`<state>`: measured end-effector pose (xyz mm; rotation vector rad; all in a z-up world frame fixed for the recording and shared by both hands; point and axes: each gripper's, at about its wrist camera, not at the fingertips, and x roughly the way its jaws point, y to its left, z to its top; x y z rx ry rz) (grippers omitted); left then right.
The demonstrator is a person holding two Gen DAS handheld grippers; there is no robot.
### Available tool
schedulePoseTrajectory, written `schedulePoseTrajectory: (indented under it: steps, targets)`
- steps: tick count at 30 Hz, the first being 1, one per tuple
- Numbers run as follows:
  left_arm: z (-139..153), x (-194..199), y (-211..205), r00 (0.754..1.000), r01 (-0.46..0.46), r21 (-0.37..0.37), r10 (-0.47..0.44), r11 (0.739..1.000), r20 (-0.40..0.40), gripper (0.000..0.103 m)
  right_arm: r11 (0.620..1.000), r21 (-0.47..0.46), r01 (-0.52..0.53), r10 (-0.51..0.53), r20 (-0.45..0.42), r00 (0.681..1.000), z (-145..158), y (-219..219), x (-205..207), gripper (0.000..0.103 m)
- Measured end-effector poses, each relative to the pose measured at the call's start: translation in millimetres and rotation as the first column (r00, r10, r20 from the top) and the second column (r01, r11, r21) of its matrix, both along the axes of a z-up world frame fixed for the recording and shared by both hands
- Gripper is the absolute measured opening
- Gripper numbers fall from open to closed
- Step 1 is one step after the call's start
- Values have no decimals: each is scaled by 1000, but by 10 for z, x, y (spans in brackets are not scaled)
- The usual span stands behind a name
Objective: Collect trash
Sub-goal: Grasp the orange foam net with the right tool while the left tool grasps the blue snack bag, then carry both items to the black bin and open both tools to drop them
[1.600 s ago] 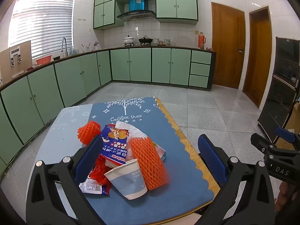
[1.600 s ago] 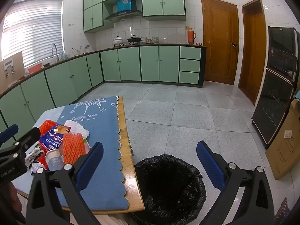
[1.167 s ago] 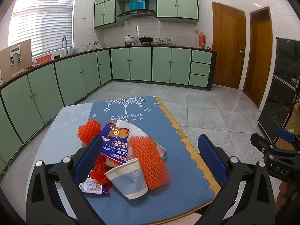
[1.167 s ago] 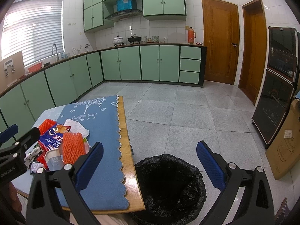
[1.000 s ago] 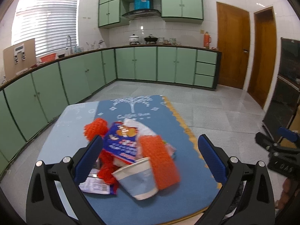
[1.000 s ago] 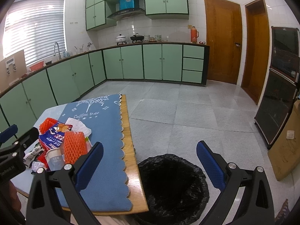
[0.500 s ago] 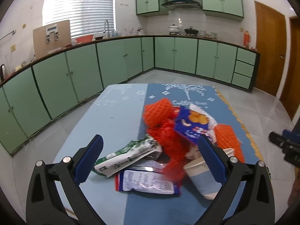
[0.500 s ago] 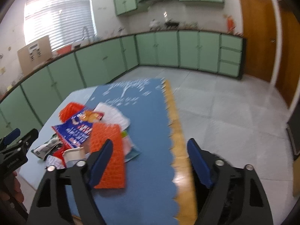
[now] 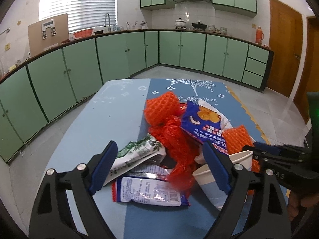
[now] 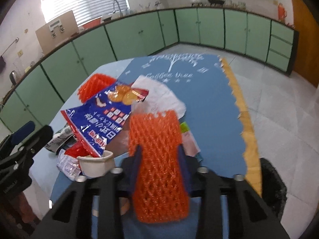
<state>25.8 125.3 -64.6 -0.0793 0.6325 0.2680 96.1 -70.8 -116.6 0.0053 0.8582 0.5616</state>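
Note:
A pile of trash lies on the blue table mat. My right gripper is shut on an orange foam net sleeve, which also shows in the left wrist view. My left gripper is open just above the pile, over a green-white wrapper, a white-blue packet and red mesh netting. A paper cup sits by its right finger. A blue snack bag and another orange foam net lie behind.
A black-lined trash bin stands on the floor at the table's right edge. White paper lies on the mat. Green kitchen cabinets run along the walls, with tiled floor between.
Both grippers moved left and down onto the trash pile. My right gripper closed on the orange foam net sleeve. My left gripper stayed open and now hovers over the wrappers.

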Motion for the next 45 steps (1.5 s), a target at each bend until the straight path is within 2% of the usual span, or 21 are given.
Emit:
schedulePoseTrajectory:
  steps: [1,8,13,17,19,21,22,27,33,37,41,45]
  targets:
    - [-7,27,-11,1000,7,-5,-7,1000,0,85,1000,5,-8,8,1,1000,4,-2,-7,10]
    - [-11,228,-83,999,39,-16,-39,999,1,84,999,47,15,-20,102,995,288,-161,-80,9]
    - [-13,425,-155,998,64,-16,-64,998,-1,69,998,51,45,-51,111,992,352,-269,-77,9]
    - [-93,572,-166,996,76,-48,-78,996,-38,60,998,36,50,-54,113,992,318,-272,-51,9]
    - [-139,610,-154,995,79,-65,-82,995,-54,53,998,30,47,-50,117,992,305,-262,-39,9]
    - [-165,636,-146,994,86,-87,-91,992,-63,37,999,27,42,-45,119,992,301,-252,-34,9]
    - [-173,641,-144,993,91,-96,-97,991,-65,25,999,27,40,-43,119,992,293,-249,-34,9]
    - [-145,583,-159,995,93,-110,-98,990,-33,9,998,35,43,-47,127,991,314,-268,-48,9]
    - [125,352,-214,994,82,-63,-77,995,78,5,997,51,56,-64,168,984,416,-341,-113,9]
    - [346,279,-275,985,83,-35,-77,996,157,4,994,68,87,-99,209,973,533,-471,-148,9]
    - [484,294,-416,973,127,-36,-118,991,201,4,984,82,156,-171,236,957,642,-755,-183,9]
    - [551,398,-757,951,248,-82,-226,965,212,4,960,78,268,-279,246,928,682,-1215,-255,9]
